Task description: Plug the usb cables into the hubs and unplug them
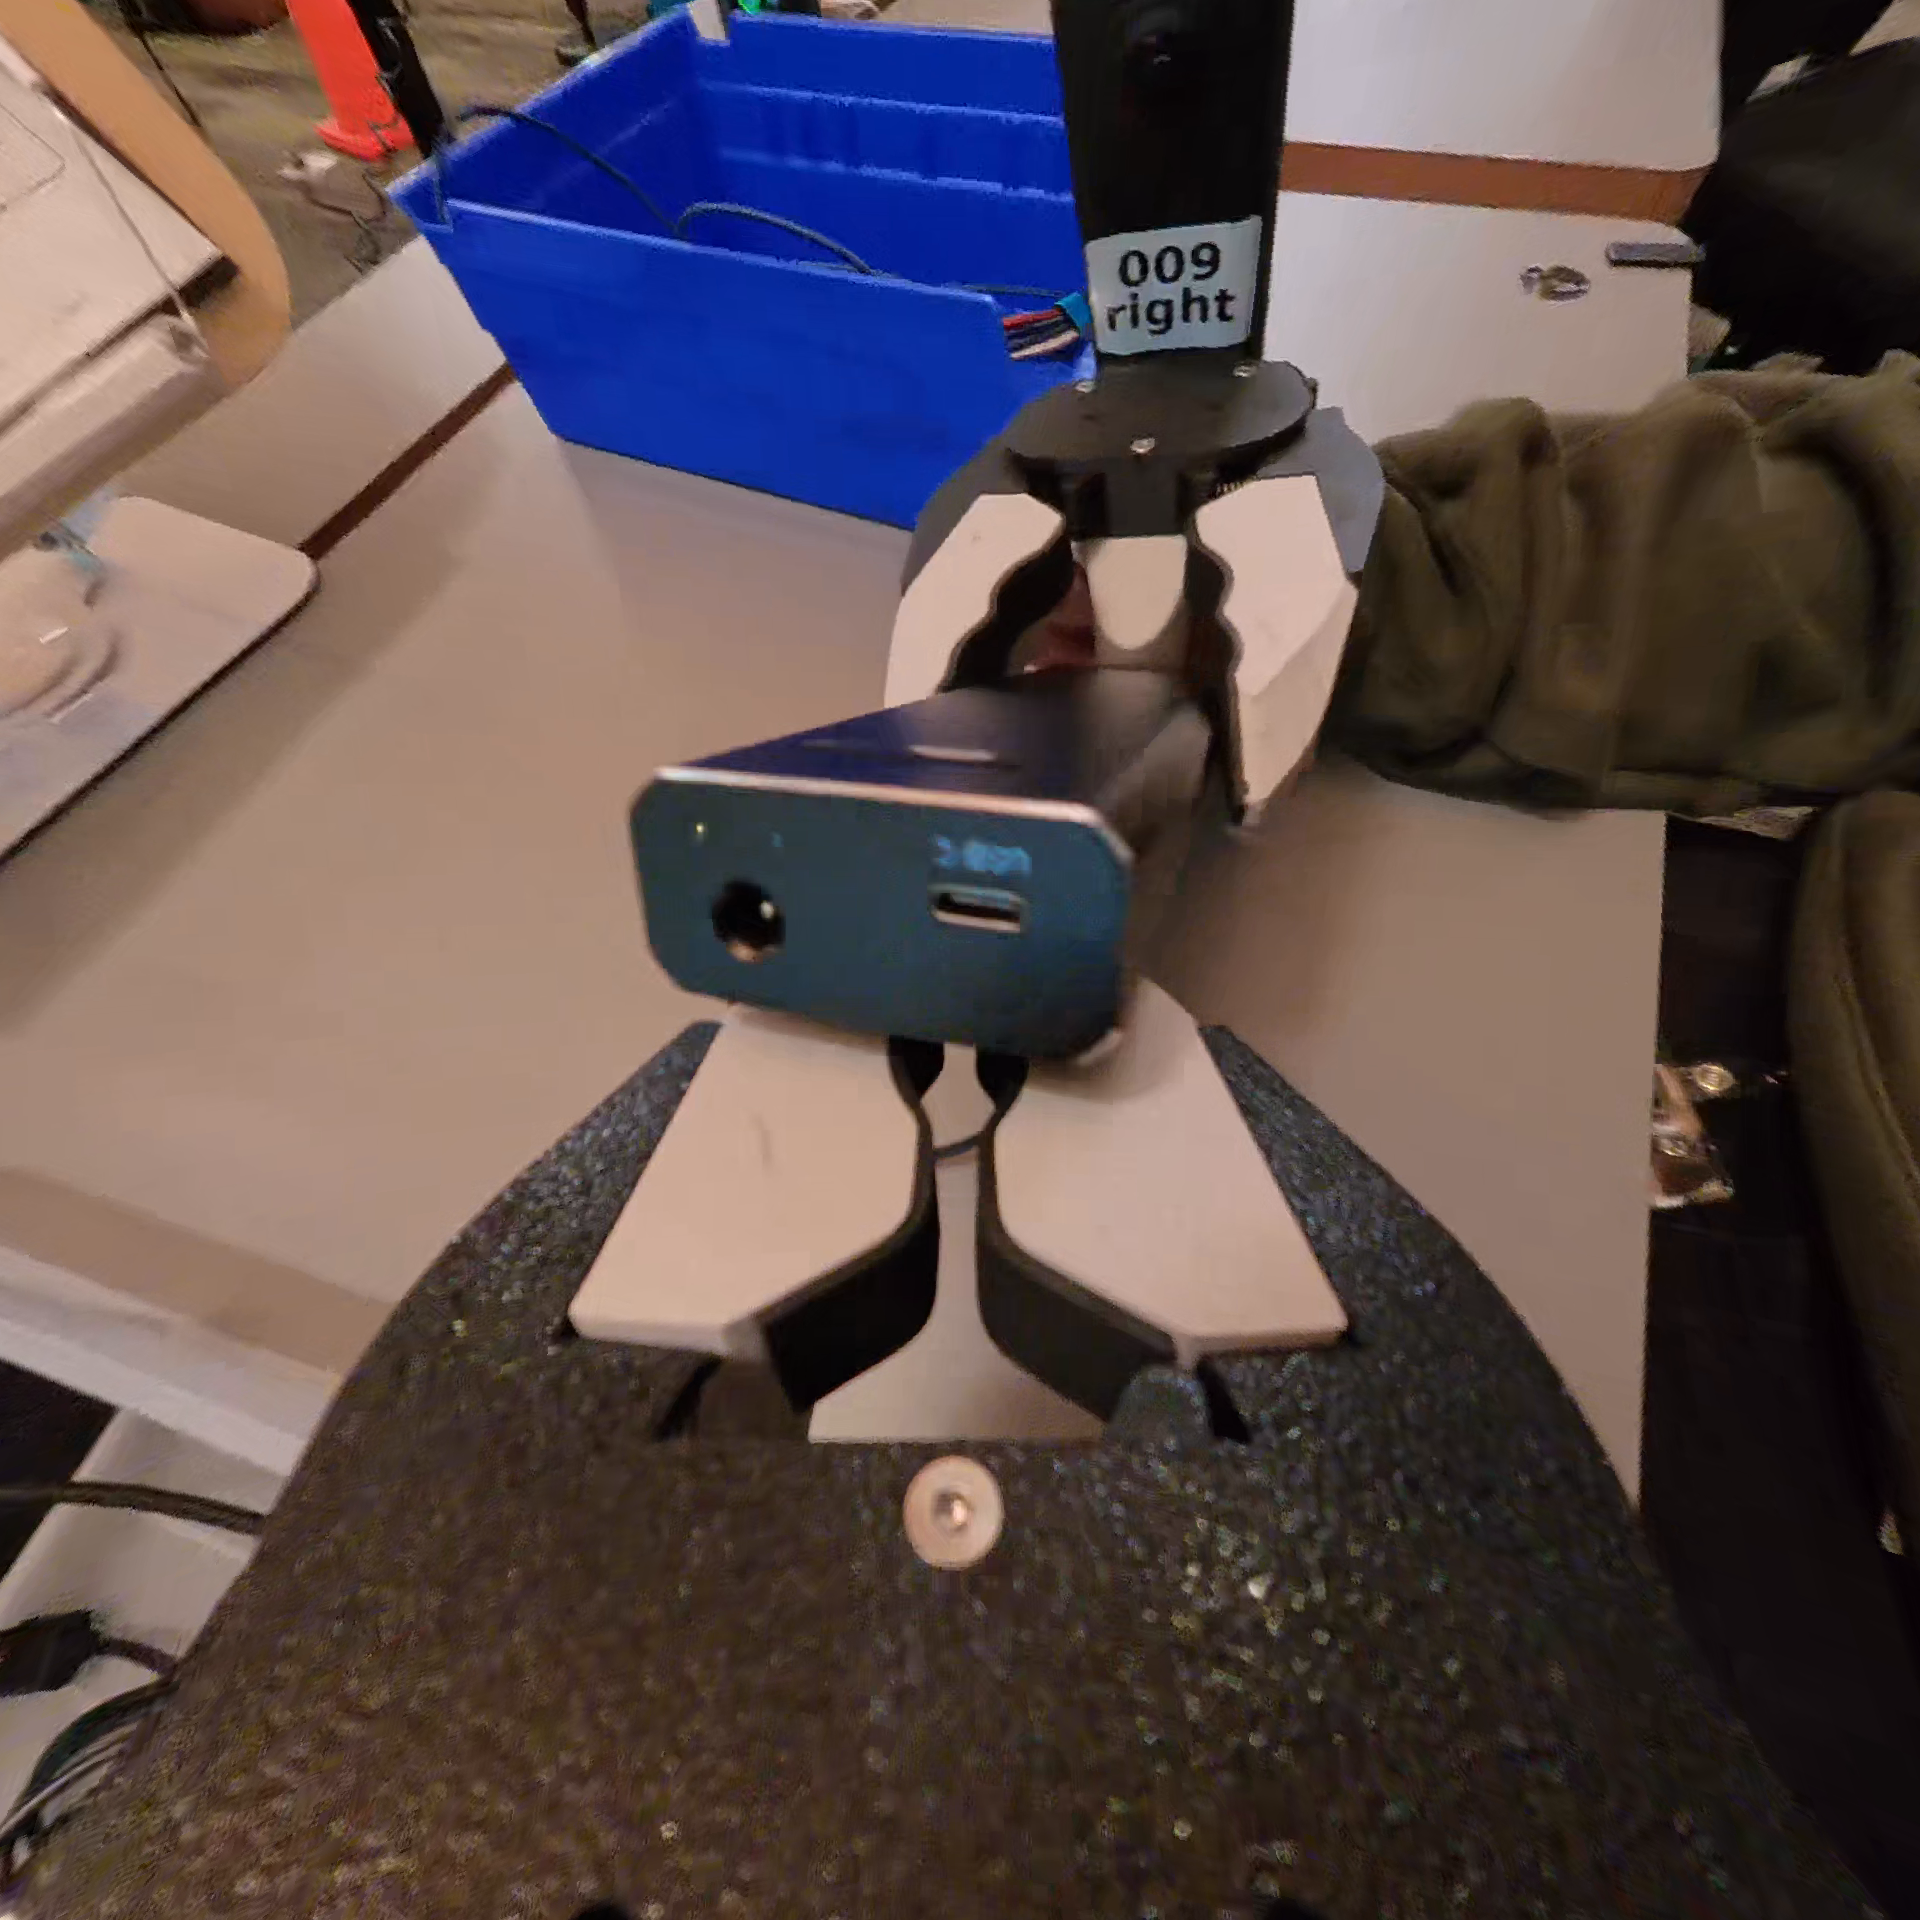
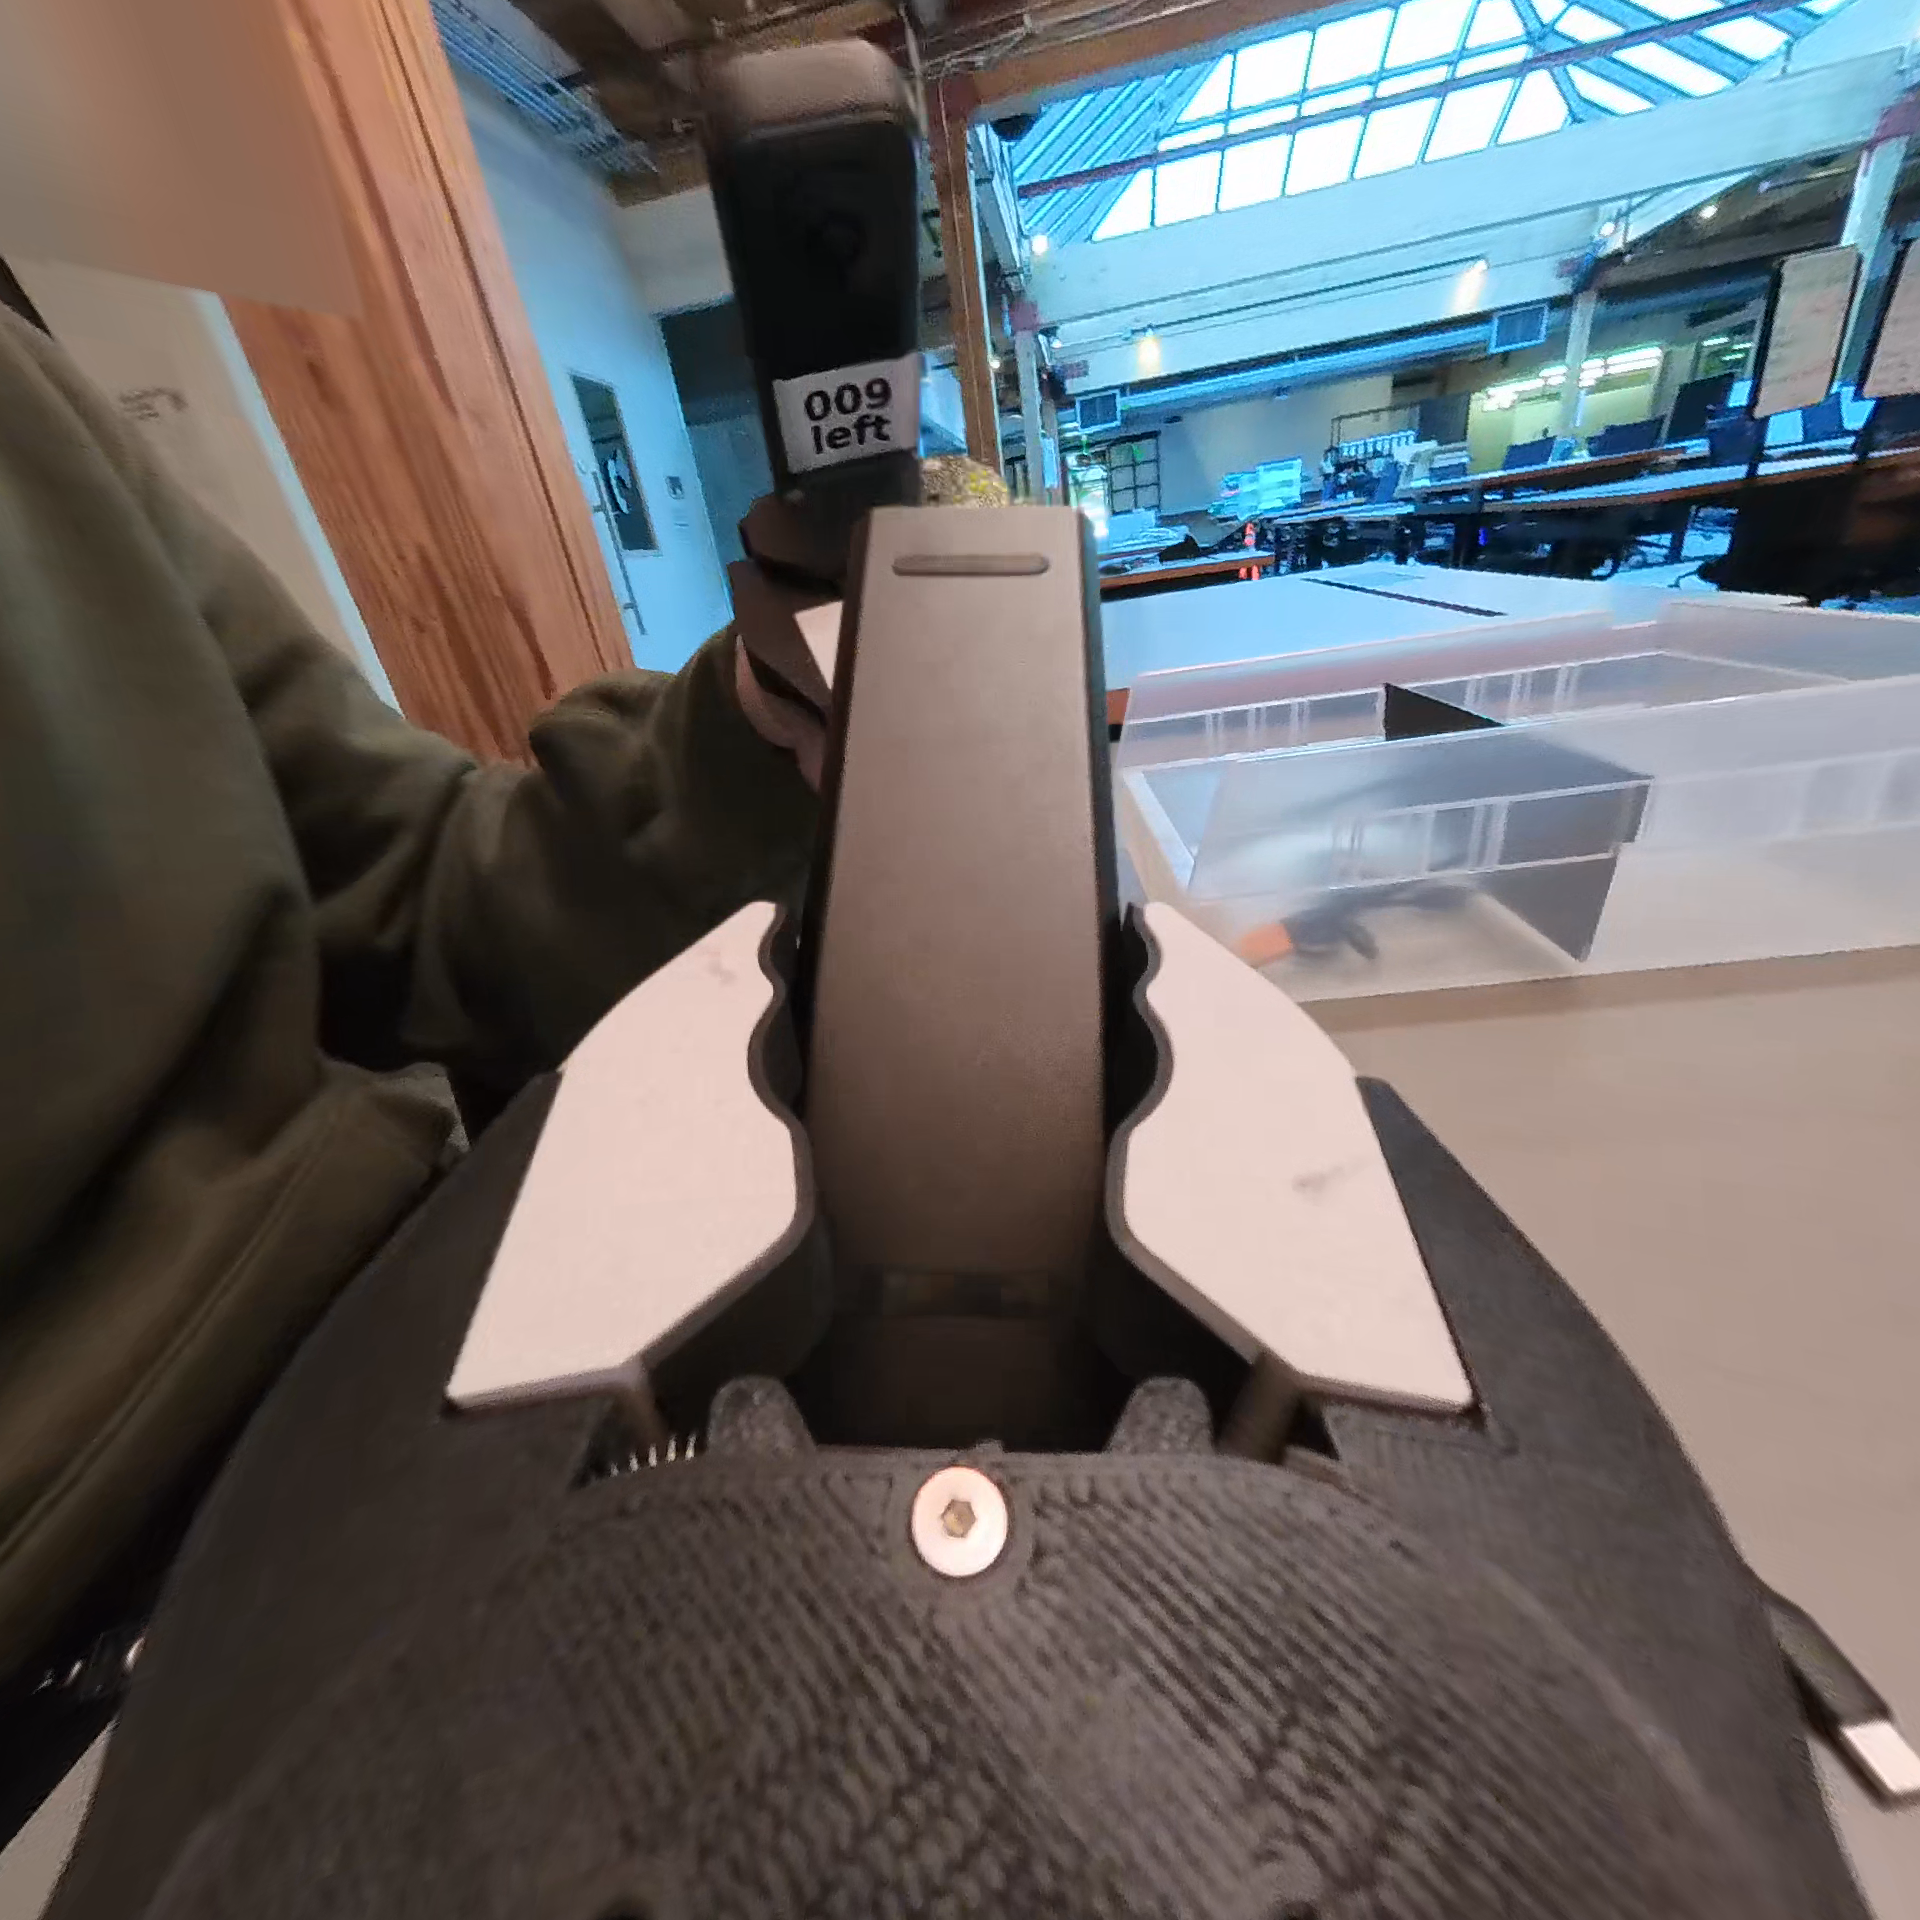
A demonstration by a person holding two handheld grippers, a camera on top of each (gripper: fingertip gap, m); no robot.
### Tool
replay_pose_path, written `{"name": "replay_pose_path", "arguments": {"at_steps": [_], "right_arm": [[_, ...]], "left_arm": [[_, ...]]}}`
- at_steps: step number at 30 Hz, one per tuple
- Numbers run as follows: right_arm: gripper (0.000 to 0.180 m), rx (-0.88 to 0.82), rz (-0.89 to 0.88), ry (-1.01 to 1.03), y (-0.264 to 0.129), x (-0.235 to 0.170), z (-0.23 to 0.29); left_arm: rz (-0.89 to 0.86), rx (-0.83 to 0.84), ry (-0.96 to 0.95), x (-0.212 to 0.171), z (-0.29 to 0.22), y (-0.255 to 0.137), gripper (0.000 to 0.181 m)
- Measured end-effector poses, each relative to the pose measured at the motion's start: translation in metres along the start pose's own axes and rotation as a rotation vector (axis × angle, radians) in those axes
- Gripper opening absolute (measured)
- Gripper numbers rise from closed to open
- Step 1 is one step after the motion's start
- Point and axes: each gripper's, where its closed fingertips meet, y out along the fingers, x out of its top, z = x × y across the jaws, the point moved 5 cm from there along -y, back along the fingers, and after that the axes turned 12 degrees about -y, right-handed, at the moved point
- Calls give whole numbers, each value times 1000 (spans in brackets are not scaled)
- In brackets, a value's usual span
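Hub [image 1: 883, 914] held off the table [image 1: 416, 831], port end facing left gripper [image 1: 956, 1081]. Clamped across its body by right gripper [image 2: 961, 997], likely to brace it for plugging. Left gripper nearly closed, apparently pinching a thin dark cable [image 1: 961, 1138] under the hub; plug hidden. Blue bin [image 1: 748, 291] behind.

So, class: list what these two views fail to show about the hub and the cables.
- Left wrist view: the left gripper fingertips are hidden under the hub; its state is unclear.
- Right wrist view: the hub's far end faces away.
- Right wrist view: a connector is cut off by the edge.
- Blue bin: cables blurred.
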Motion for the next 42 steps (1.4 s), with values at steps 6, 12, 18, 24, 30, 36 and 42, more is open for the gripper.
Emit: {"name": "replay_pose_path", "arguments": {"at_steps": [6, 12, 18, 24, 30, 36, 42], "right_arm": [[60, -58, -70, 53, -8, 3, -9], [60, -45, -67, 11, -2, 4, -3], [61, -16, 122, -53, 20, -9, 7], [73, -112, 171, -193, 30, -11, 14], [69, -190, 189, -221, 30, -10, 19], [67, -244, 117, -156, 24, -5, 21], [61, -202, 113, -116, 20, -5, 26]], "left_arm": [[-38, -132, -53, -5, -2, -3, 49], [-431, -206, -203, 26, -3, 0, 63], [-395, -175, -21, 31, -21, 1, 61], [-165, -72, 132, 25, -38, 18, 60], [-142, -137, 125, 23, -39, 23, 59], [-149, -227, 76, 27, -35, 22, 60], [-170, -323, 81, 28, -34, 16, 60]]}}
